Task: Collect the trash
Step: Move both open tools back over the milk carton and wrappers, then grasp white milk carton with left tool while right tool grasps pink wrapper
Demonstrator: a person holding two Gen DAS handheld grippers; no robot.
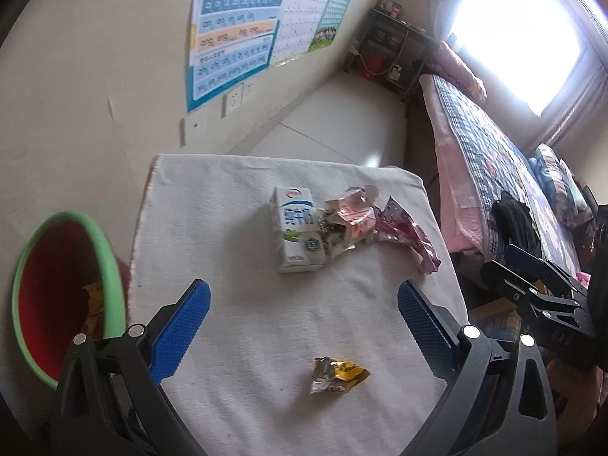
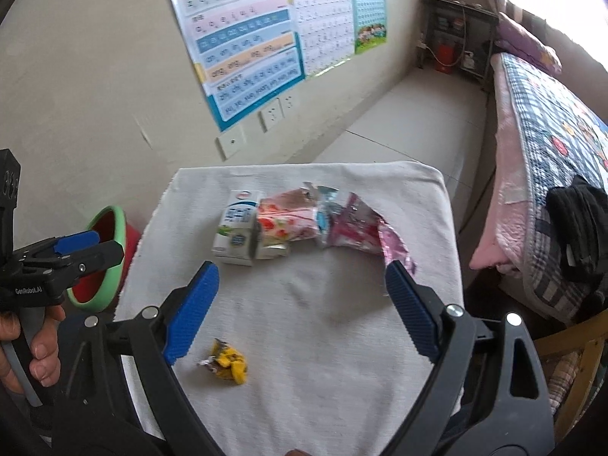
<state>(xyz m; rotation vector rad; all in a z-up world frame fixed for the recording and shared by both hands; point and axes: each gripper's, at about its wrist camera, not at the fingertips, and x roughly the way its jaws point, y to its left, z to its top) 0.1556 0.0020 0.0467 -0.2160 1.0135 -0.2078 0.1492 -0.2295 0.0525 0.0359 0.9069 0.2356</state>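
Right wrist view: milk carton (image 2: pixel 237 228) lies flat, top toward wall; both claws gape, empty.

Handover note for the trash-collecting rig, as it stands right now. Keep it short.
Left gripper: open, empty, above the white cloth-covered table.
Right gripper: open, empty.
On the cloth: white milk carton, pink crumpled wrappers beside it, small yellow foil wrapper nearest the grippers.
Green-rimmed red bin on the floor, left of the table; a yellow wrapper seems to lie inside it already.
Left to do: all three items into the bin.
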